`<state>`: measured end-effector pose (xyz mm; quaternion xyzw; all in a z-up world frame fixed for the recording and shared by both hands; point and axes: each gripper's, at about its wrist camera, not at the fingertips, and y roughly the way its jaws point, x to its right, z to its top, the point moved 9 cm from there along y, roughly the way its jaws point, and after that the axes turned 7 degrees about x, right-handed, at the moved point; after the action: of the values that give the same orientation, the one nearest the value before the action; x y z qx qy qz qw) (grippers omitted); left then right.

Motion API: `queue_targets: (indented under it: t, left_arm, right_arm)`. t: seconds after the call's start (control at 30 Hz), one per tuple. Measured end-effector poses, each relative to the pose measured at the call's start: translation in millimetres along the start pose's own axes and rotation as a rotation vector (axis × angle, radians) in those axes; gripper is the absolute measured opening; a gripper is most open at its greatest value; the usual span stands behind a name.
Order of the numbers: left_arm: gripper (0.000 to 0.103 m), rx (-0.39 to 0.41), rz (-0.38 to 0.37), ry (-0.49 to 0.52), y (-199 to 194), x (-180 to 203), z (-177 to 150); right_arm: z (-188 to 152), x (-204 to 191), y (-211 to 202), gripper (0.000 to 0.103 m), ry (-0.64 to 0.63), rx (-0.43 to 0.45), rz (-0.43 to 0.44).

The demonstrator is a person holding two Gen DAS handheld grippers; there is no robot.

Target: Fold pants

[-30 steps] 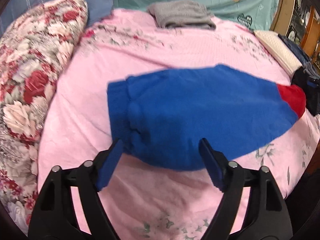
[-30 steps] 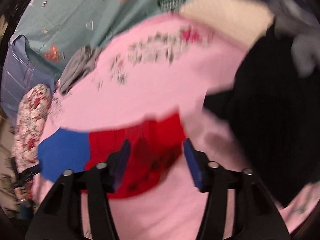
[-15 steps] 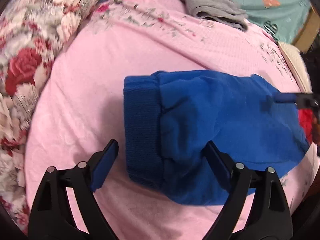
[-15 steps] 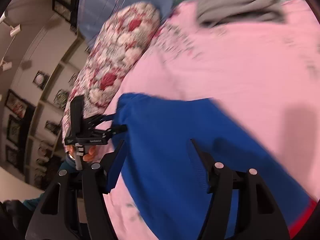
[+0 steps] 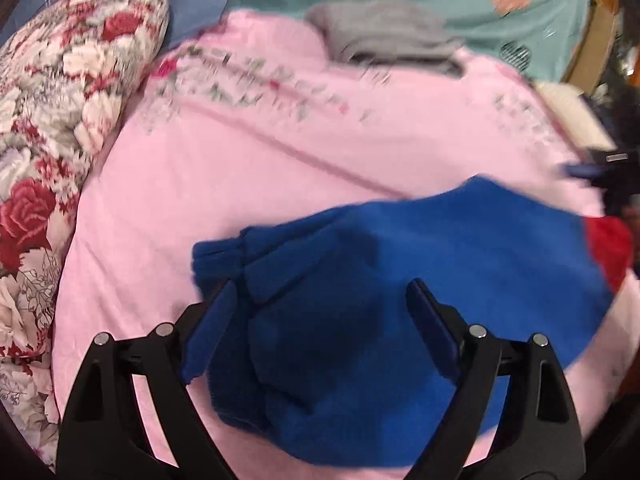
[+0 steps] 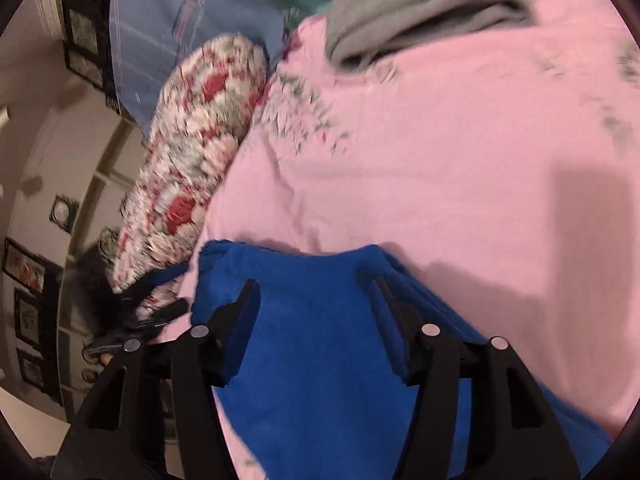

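Item: blue pants [image 5: 420, 280], one pair, lying folded lengthwise on the pink bed cover [image 5: 240, 184], ribbed cuff end toward the floral pillow [image 5: 60, 120], red waist section [image 5: 608, 248] at the far end from it. Change since a second ago: your right tool [image 6: 316, 324], which then hovered over the red end, now sits over the blue fabric close to the cuff end, with the floral pillow just beyond; your left tool [image 5: 316, 320] has slid from the bare cover beside the cuff onto the cuff itself. Left tool: jaws spread wide, having just been opening, the cuff between them but no pad visibly pressing. Right tool: jaws partly spread over the cloth, nothing pinched that the blurred view shows. Reading for the task: both your tools now gather at one end, which suggests the next fold is end over end, cuffs carried toward the red waist; neither grip is made yet. Edges: the cuff rim lies just short of the floral pillow, with a strip of bare cover between; the long upper edge of the pants is clean, and the lower one runs under your tools. Open room: broad bare pink cover beyond the pants away from you, up to the grey folded garment [image 5: 384, 36] well apart from the pillow's near end; dark clutter past the red end limits travel there.
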<state>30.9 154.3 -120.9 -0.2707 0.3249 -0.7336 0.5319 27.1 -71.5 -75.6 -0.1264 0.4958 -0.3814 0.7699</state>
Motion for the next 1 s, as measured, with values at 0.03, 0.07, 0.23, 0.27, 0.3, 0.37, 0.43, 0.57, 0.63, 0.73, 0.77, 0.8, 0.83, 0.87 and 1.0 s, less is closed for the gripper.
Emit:
queue_targets:
  t: [0.03, 0.07, 0.23, 0.27, 0.3, 0.37, 0.43, 0.57, 0.63, 0.73, 0.77, 0.8, 0.83, 0.87, 1.0]
  left_arm:
    - [0.090, -0.017, 0.034, -0.006, 7.7, -8.9, -3.2]
    - [0.092, -0.046, 0.031, -0.047, 15.9, -20.0, -6.4]
    - [0.093, -0.017, -0.022, -0.174, 3.4, -44.0, -7.5]
    - [0.093, -0.003, -0.016, -0.174, -0.7, -44.0, -5.7]
    - [0.092, 0.026, -0.002, -0.169, -10.2, -45.0, -1.6]
    - [0.092, 0.064, 0.005, -0.178, -23.9, -47.7, 8.0]
    - [0.092, 0.098, 0.006, -0.204, -40.2, -49.3, 15.9]
    - [0.092, 0.123, 0.007, -0.233, -60.8, -44.7, 20.0]
    - [0.092, 0.132, 0.012, -0.210, -69.0, -33.7, 15.5]
    - [0.092, 0.140, -0.003, -0.174, -74.4, -15.1, 8.8]
    - [0.092, 0.139, -0.017, -0.166, -75.5, -8.2, 6.2]
    - [0.092, 0.136, -0.034, -0.162, -75.4, -1.6, 3.7]
    - [0.092, 0.133, -0.051, -0.160, -75.0, 4.1, 2.1]
    - [0.092, 0.129, -0.072, -0.159, -74.4, 9.9, 0.8]
    - [0.092, 0.115, -0.194, -0.089, -76.2, 60.4, -7.6]
  right_arm:
    - [-0.1, 7.0, -26.3, 0.063, 0.005, 0.040, -0.014]
    - [-2.0, 15.2, -59.4, 0.065, 0.001, 0.090, -0.042]
    - [-43.4, 82.1, -225.6, 0.076, 0.063, 0.333, -0.303]
    - [-61.5, 100.7, -262.7, 0.076, 0.118, 0.381, -0.360]
    - [-79.8, 115.8, -292.1, 0.076, 0.179, 0.423, -0.397]
    - [-118.6, 136.9, -329.6, 0.077, 0.298, 0.478, -0.416]
    - [-158.9, 154.9, -343.5, 0.077, 0.417, 0.478, -0.406]
    - [-193.5, 170.7, -324.5, 0.077, 0.517, 0.443, -0.348]
    - [-193.9, 171.2, -310.2, 0.077, 0.563, 0.442, -0.305]
    - [-182.8, 174.0, -289.4, 0.077, 0.580, 0.437, -0.275]
    - [-179.2, 175.3, -288.0, 0.077, 0.579, 0.433, -0.272]
    - [-175.9, 175.9, -283.7, 0.077, 0.579, 0.427, -0.264]
    - [-172.9, 177.0, -277.0, 0.077, 0.577, 0.418, -0.262]
    - [-172.1, 179.9, -275.4, 0.077, 0.575, 0.412, -0.267]
    - [-165.1, 178.6, -274.4, 0.058, 0.508, 0.451, -0.269]
